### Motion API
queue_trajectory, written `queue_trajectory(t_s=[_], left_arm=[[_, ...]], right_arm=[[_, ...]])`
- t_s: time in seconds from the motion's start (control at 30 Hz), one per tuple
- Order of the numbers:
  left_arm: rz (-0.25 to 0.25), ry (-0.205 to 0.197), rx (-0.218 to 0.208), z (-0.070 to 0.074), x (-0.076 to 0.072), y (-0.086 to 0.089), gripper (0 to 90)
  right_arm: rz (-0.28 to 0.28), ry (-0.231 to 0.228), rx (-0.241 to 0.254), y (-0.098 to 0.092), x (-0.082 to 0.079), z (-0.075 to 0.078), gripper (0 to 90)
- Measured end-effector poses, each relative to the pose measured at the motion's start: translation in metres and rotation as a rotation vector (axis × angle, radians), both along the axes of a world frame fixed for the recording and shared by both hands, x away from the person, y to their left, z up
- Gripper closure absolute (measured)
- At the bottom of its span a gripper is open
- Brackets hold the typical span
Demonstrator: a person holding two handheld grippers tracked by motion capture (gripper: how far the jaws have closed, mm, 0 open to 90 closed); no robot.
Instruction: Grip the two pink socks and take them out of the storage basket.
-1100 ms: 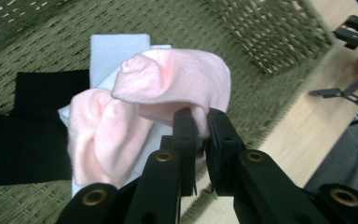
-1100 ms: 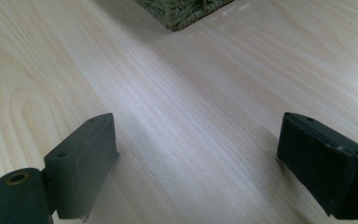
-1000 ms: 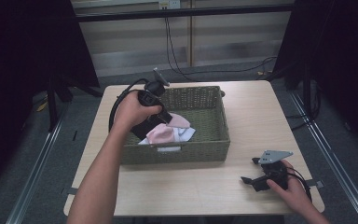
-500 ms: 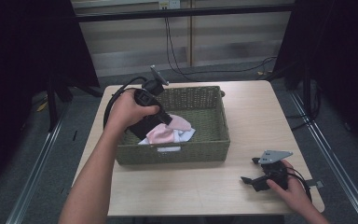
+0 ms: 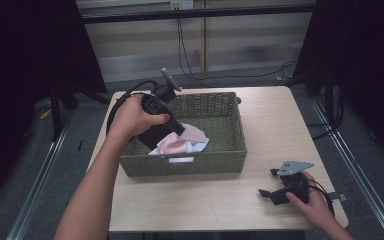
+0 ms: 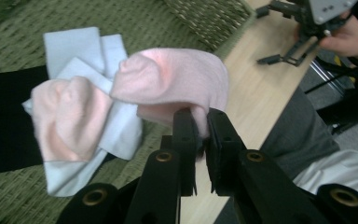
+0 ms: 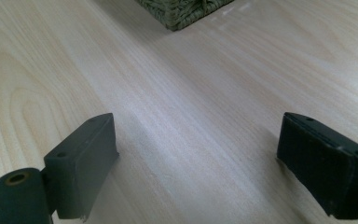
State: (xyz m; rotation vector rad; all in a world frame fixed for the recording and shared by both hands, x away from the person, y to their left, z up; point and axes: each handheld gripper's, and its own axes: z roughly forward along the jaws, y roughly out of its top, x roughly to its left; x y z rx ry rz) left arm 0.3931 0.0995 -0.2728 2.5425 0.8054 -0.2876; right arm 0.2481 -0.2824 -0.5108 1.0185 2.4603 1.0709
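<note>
Pink sock [image 6: 177,84] pinched at its edge by my left gripper [image 6: 200,140], hanging over the basket [image 5: 230,160]'s near wall above the other socks [image 6: 79,126]. Right gripper [image 7: 196,158] rests spread on the table [image 7: 168,93], well apart.

The pink sock [image 6: 177,84] looked soft, fuzzy cloth; the basket [image 5: 180,165] coarse woven wicker; the table [image 7: 205,93] smooth, pale wood.
</note>
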Motion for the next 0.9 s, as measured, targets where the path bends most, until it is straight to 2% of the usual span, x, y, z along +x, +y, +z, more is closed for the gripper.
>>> queue_trajectory(t_s=[0.37, 0.4, 0.47, 0.5, 0.9], left_arm=[[-0.050, -0.007, 0.007, 0.001, -0.017, -0.003, 82.9], [-0.052, -0.014, 0.001, 0.001, -0.018, -0.003, 82.8], [-0.060, -0.004, -0.017, 0.000, -0.021, -0.002, 82.7], [-0.063, -0.006, -0.027, -0.001, -0.023, -0.002, 82.7], [-0.132, 0.006, -0.017, -0.014, -0.041, -0.014, 82.3]], right_arm=[[-0.001, 0.001, 0.000, 0.000, 0.000, 0.000, 11.1], [-0.001, 0.001, 0.000, 0.000, 0.000, 0.000, 11.1], [-0.001, 0.000, 0.000, 0.000, 0.000, 0.000, 11.1], [-0.001, 0.001, 0.000, 0.000, 0.000, 0.000, 11.1], [-0.001, 0.003, 0.000, 0.000, 0.000, 0.000, 11.1]])
